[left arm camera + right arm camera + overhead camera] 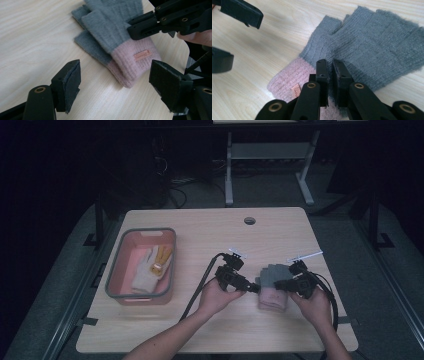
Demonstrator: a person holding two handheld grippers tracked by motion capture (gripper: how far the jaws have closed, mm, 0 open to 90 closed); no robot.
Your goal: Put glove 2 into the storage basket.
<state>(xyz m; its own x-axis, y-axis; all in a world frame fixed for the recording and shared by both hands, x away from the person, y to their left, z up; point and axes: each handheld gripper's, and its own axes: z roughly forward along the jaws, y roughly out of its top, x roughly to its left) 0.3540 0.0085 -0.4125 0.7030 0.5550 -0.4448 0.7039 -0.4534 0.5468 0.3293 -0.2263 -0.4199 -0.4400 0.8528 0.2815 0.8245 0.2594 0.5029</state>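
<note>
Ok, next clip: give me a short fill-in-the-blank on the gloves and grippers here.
1. The left gripper has its jaws ____.
2. The right gripper is shut on the grey and pink ____.
3. The glove's cuff is ____ in colour.
4. The white and yellow gloves lie in the ____.

Missing words: open; glove; pink; bin

Gloves (272, 285) lie on the table (210, 235), right of the bin (142, 266).

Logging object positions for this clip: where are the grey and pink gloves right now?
In the high view, the grey and pink gloves lie stacked on the table at its right front, between the left gripper and right gripper, far from the pink bin.
</note>
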